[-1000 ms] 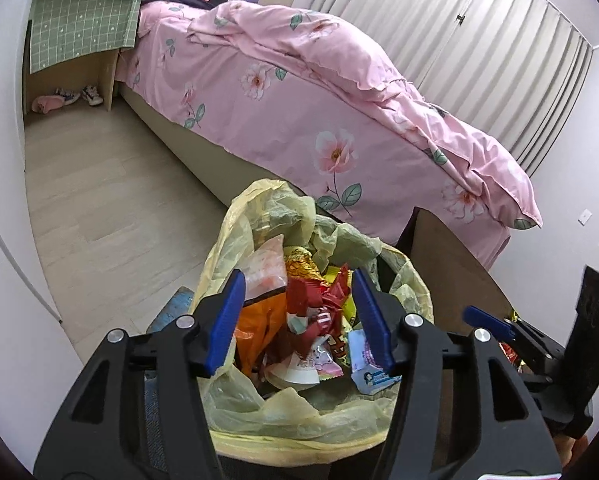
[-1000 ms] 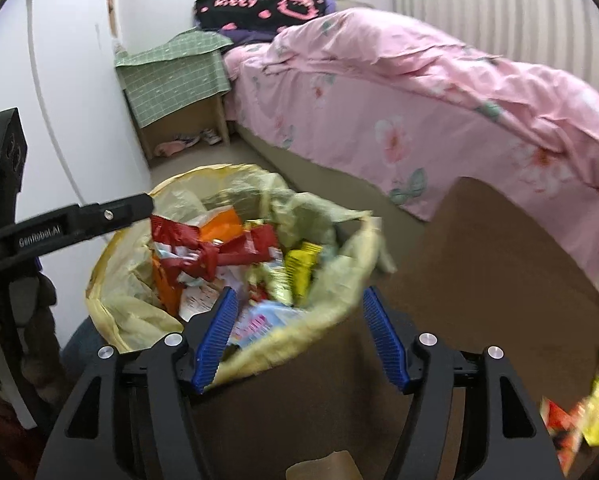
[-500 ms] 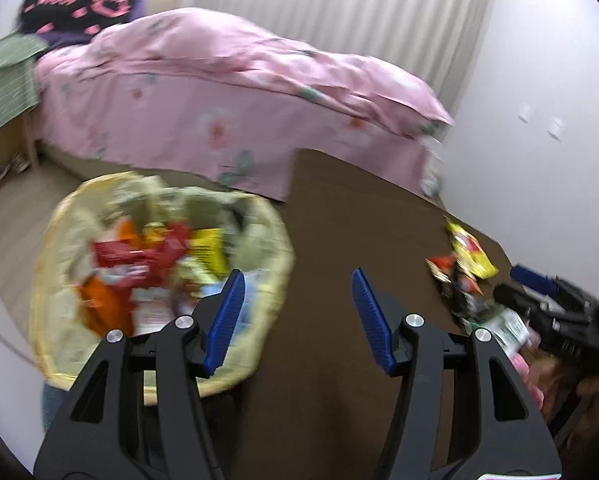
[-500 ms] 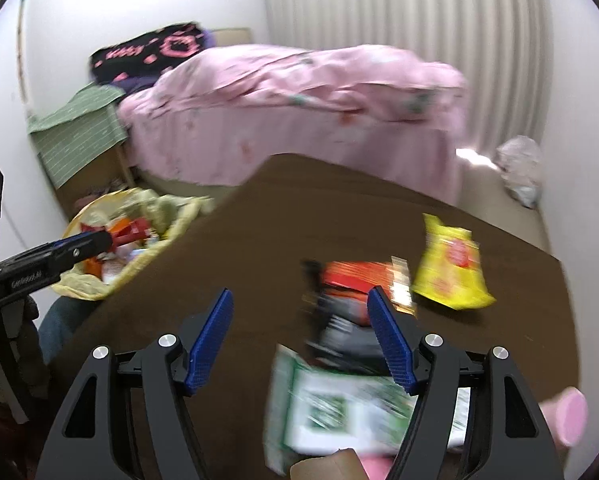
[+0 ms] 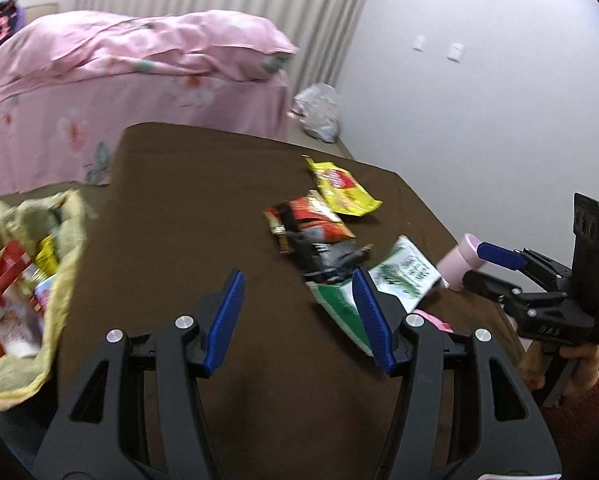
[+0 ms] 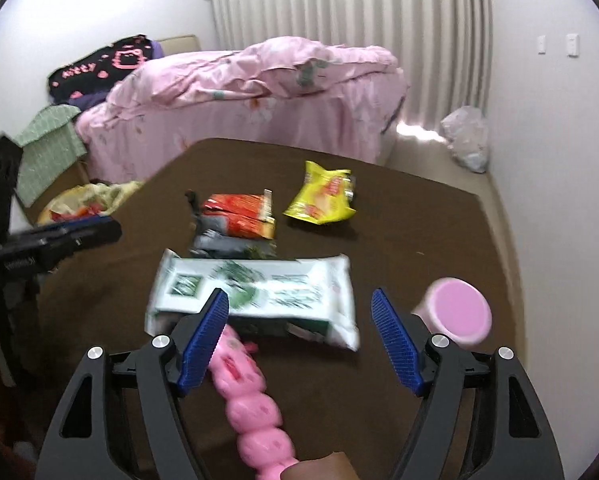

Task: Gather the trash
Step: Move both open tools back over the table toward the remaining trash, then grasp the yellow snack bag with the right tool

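Note:
Wrappers lie on the brown table [image 5: 187, 216]: a yellow snack bag [image 5: 341, 190] [image 6: 319, 198], a red-orange packet [image 5: 313, 218] [image 6: 241, 216] on a dark wrapper [image 5: 323, 258], and a white-green wipes pack [image 6: 255, 292] [image 5: 383, 286]. The yellow-lined trash bin [image 5: 23, 280] [image 6: 85, 198], full of wrappers, stands off the table's left edge. My left gripper [image 5: 299, 316] is open and empty above the table, left of the wipes pack. My right gripper [image 6: 299, 340] is open and empty just in front of the wipes pack.
A pink cup [image 6: 457, 312] [image 5: 461, 262] stands on the table at right. A pink bumpy packet [image 6: 251, 396] lies under the right gripper. A pink bed [image 6: 259, 92] lies behind the table. A crumpled plastic bag [image 6: 467, 142] is on the floor by the curtain.
Both grippers have swung right from over the trash bin to the table with the wrappers. Both have stayed open and empty.

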The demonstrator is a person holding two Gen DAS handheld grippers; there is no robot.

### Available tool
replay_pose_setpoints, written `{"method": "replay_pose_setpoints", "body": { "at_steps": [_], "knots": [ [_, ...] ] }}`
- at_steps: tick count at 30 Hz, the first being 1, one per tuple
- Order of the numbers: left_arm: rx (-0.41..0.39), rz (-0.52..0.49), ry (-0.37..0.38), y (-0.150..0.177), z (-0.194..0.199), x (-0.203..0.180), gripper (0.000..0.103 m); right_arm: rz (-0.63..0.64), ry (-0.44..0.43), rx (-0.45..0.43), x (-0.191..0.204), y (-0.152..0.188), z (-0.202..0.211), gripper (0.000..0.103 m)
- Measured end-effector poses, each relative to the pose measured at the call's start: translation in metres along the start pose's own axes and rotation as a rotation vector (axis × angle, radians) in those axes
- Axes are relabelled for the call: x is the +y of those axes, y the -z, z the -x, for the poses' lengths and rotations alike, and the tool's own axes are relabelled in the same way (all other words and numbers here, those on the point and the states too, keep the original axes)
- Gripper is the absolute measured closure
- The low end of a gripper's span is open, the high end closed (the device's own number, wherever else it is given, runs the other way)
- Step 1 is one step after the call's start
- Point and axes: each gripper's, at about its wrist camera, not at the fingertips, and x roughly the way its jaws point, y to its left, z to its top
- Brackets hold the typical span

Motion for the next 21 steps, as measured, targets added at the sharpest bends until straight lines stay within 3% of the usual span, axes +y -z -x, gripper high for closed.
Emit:
{"method": "replay_pose_setpoints", "body": {
  "at_steps": [4, 10, 15, 18, 21],
  "knots": [
    [0.048, -0.098, 0.039, -0.005, -0.020, -0.019, 0.050, -0.029, -0.003, -0.015, -0.010, 0.015, 0.005, 0.033],
    [0.089, -0.112, 0.060, -0.014, -0.045, -0.028, 0.050, -0.047, 0.042, -0.031, -0.016, 0.023, 0.010, 0.033],
    [0.026, -0.007, -0.034, -0.026, -0.052, -0.013, 0.050, 0.001, 0.115, -0.063, -0.010, 0.000, 0.007, 0.033],
    [0.013, 0.096, -0.138, -0.031, -0.058, 0.005, 0.050, 0.002, 0.086, -0.058, -0.006, -0.026, -0.011, 0.033],
    [-0.021, 0.131, -0.159, -0.030, -0.053, 0.016, 0.050, -0.028, 0.024, -0.031, -0.006, -0.058, -0.044, 0.033]
  ]
}}
